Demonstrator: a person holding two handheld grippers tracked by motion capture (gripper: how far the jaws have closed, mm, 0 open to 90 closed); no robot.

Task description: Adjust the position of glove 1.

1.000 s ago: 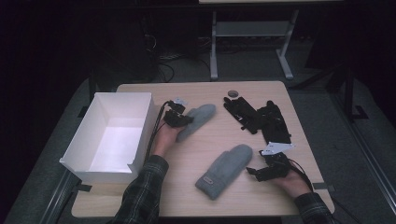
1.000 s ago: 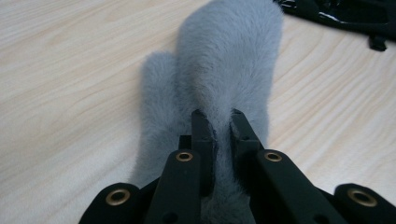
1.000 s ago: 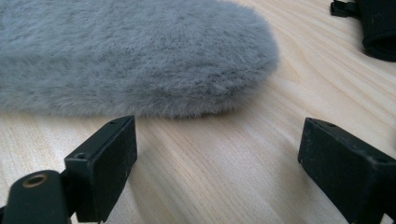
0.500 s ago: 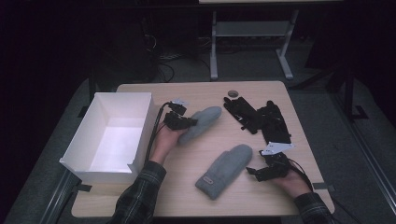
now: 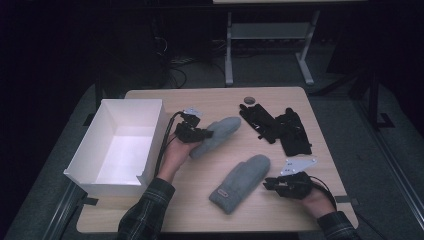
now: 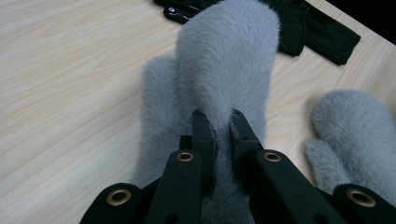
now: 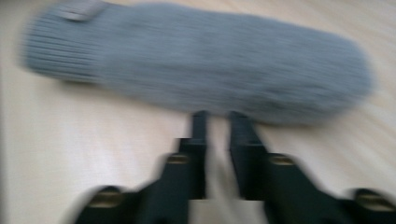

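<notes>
Left gripper (image 5: 202,134) jaws clamp far mitten (image 6: 224,70), long axis running away from them. Right gripper (image 7: 219,122) jaws just closed, nothing visibly pinched, at near mitten's (image 7: 196,65) long edge; white box (image 5: 107,112) beside left hand.

Fluffy grey cloth mittens (image 6: 224,60) lie on a smooth, matt pale wood table (image 5: 210,100) beside a white paper box (image 5: 100,150).

White open box (image 5: 122,145) at the table's (image 5: 210,97) left edge, overhanging it. Pair of black gloves (image 5: 277,127) far right, lying side by side. Small dark round object (image 5: 248,99) behind them, possibly a cap.
</notes>
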